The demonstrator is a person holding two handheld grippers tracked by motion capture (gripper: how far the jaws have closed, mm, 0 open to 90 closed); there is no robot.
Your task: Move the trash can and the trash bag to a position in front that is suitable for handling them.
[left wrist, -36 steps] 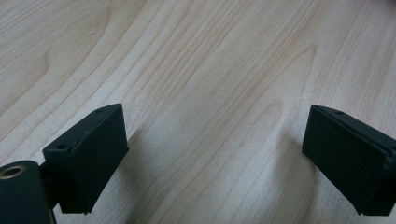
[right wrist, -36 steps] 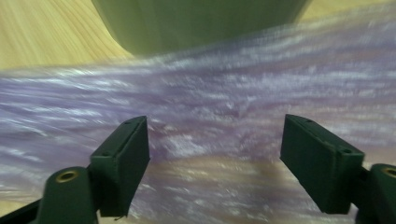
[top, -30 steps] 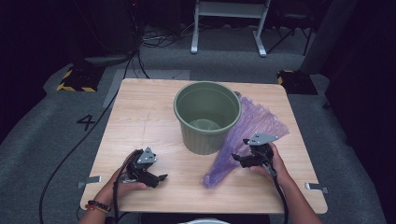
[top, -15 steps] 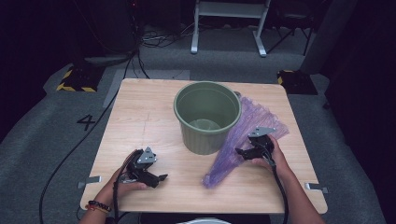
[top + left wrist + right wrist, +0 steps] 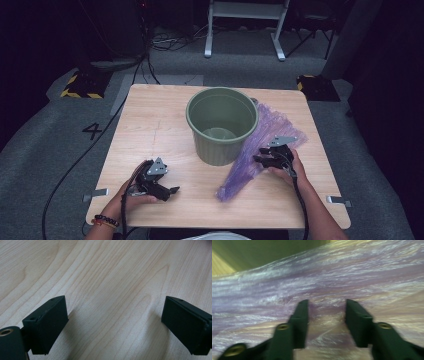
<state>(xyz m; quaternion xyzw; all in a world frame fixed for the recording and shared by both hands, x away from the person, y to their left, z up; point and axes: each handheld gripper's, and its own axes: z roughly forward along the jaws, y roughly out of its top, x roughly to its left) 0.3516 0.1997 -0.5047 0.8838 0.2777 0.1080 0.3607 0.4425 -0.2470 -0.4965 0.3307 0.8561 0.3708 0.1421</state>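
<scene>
- So, my left gripper (image 5: 169,190) sits low over the bare light wooden table (image 5: 150,125) near the front left corner; its two black jaws are spread wide with nothing but wood grain between them
- my right gripper (image 5: 259,159) is down on the crinkly purple plastic bag (image 5: 260,145); jaws part-way apart with a ridge of the film bunched between them, not clamped that I can tell
- that bag lies flat, fanned out, running from the table's front middle up toward the back right, tucked against the right side of the round green plastic bucket (image 5: 222,125); the bucket stands upright mid-table
</scene>
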